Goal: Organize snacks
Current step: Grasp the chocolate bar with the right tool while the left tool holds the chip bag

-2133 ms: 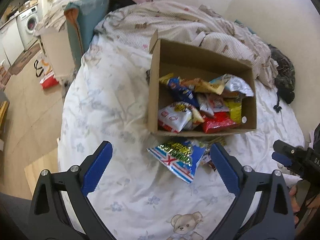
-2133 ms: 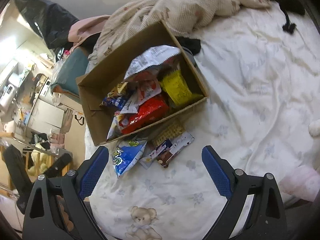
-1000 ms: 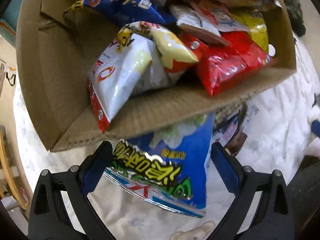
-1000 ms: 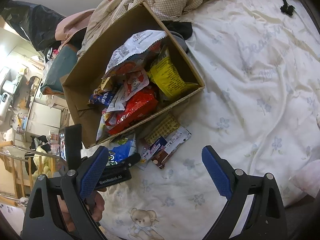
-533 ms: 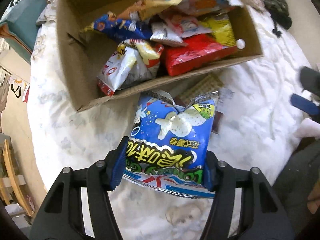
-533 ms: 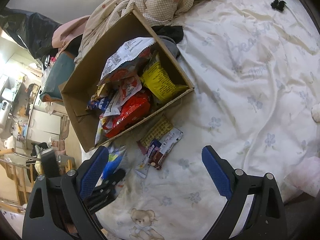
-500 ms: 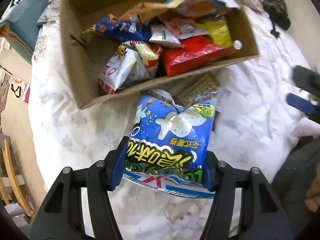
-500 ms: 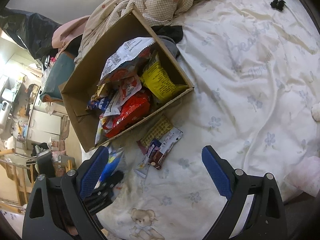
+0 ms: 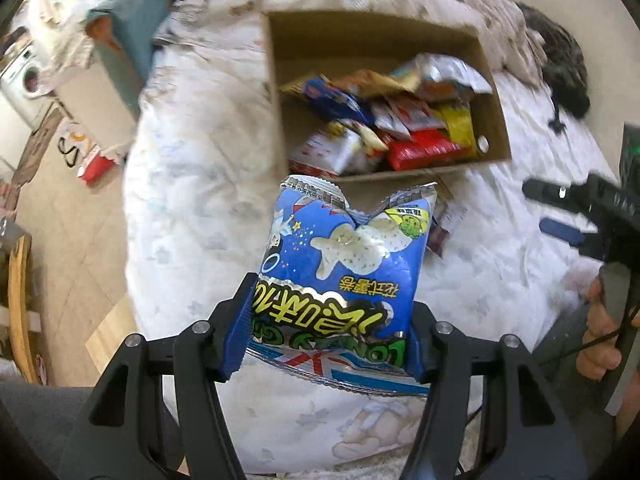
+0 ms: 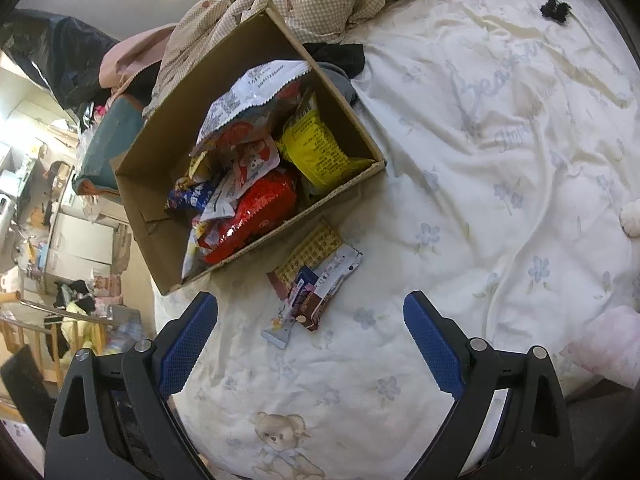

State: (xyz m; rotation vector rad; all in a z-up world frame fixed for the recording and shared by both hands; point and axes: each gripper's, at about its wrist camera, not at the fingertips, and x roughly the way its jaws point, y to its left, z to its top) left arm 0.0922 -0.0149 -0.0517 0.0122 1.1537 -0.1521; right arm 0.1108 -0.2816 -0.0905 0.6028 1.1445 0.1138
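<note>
Left wrist view: left gripper (image 9: 324,328) is clamping the blue snack bag (image 9: 344,268) by its lower end, holding it above the bedsheet (image 9: 192,208) just short of the cardboard box (image 9: 400,40). Right gripper (image 10: 310,344) is hanging w/ jaws wide, nothing btwn them. Looks like the carry step; next it's needing to clear the near wall and drop over the pile, while the small packets (image 10: 316,284) are waiting beside the box.

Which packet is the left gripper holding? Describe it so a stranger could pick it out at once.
Start at the cardboard box of snacks on the flowered bedsheet. In front of its near wall, the left gripper grips a puffy blue snack bag by its bottom edge. Unlike the flat wrappers on the sheet, it shows pale star-shaped snacks and yellow-green lettering.
</note>
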